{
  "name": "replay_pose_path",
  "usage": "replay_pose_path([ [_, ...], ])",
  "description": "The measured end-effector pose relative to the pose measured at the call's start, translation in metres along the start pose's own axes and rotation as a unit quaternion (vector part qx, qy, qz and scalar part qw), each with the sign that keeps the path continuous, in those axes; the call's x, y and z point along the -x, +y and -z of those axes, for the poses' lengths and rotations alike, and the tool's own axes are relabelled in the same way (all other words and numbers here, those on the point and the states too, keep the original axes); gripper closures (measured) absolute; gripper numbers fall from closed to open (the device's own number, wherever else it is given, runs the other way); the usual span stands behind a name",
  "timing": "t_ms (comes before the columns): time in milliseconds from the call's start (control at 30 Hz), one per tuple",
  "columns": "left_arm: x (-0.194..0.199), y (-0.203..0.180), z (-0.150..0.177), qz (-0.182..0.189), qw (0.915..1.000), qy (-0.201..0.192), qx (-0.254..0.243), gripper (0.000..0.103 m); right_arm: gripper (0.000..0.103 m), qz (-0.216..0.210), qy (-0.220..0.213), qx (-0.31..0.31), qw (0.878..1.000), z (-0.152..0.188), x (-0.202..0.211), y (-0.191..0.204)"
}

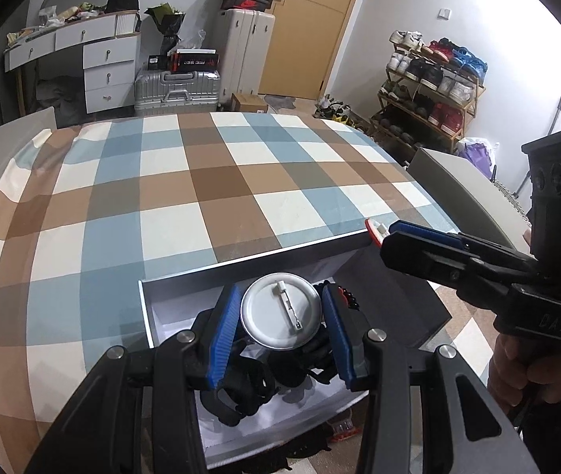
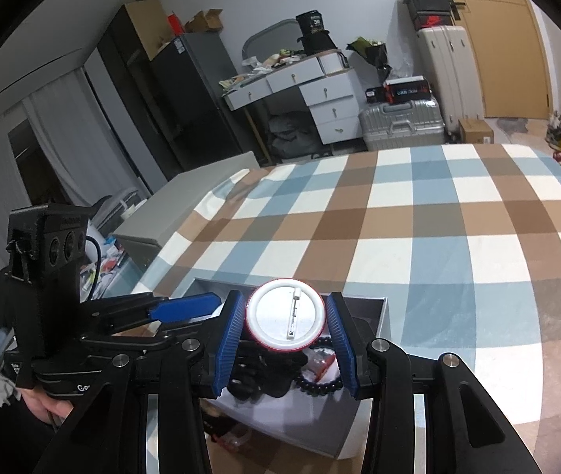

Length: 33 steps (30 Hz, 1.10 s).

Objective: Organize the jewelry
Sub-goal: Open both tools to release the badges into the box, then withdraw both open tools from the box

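2 wrist fisheyes, angled down, close over white box (image 1: 185,276); both share checked bed (image 2: 438,237).

Blue, brown, cream checked bedspread (image 1: 185,197)

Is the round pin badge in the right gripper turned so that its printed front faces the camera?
No. The right gripper holds the red-rimmed badge with its white back and pin clasp toward the camera.
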<state>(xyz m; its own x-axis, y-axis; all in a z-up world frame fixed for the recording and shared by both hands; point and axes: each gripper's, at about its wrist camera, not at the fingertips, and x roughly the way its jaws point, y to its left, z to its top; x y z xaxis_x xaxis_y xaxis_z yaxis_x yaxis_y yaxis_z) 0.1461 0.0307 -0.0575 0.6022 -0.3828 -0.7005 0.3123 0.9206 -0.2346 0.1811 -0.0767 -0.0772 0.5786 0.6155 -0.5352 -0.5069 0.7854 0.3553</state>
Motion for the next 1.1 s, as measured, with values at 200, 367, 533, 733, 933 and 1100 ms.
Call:
replay_pose_path([
  [200, -0.002, 0.003, -0.001, 0.017, 0.9998, 0.0, 0.007, 0.066, 0.06, -0.002, 0.009, -0.009, 1.0, 0.001, -0.007, -0.004],
  [367, -0.006, 0.005, -0.004, 0.034, 0.9992, 0.015, 0.011, 0.052, 0.047, -0.005, 0.003, -0.017, 1.0, 0.001, -0.005, -0.005],
  [533, 0.011, 0.006, -0.002, 0.023, 0.9995, -0.016, 0.013, 0.037, 0.033, -0.006, -0.026, -0.03, 0.999, 0.004, 0.012, -0.008],
  [733, 0.032, 0.012, 0.005, -0.017, 0.9985, -0.047, 0.023, 0.032, 0.027, 0.007, -0.045, -0.038, 0.998, 0.011, 0.032, -0.005],
  [933, 0.049, 0.018, 0.016, -0.058, 0.995, -0.074, 0.036, 0.023, 0.024, 0.013, -0.053, -0.039, 0.998, 0.019, 0.045, 0.003],
  [1100, 0.059, 0.021, 0.023, -0.091, 0.9908, -0.09, 0.044, 0.023, 0.017, 0.018, -0.062, -0.027, 0.998, 0.025, 0.053, 0.016],
])
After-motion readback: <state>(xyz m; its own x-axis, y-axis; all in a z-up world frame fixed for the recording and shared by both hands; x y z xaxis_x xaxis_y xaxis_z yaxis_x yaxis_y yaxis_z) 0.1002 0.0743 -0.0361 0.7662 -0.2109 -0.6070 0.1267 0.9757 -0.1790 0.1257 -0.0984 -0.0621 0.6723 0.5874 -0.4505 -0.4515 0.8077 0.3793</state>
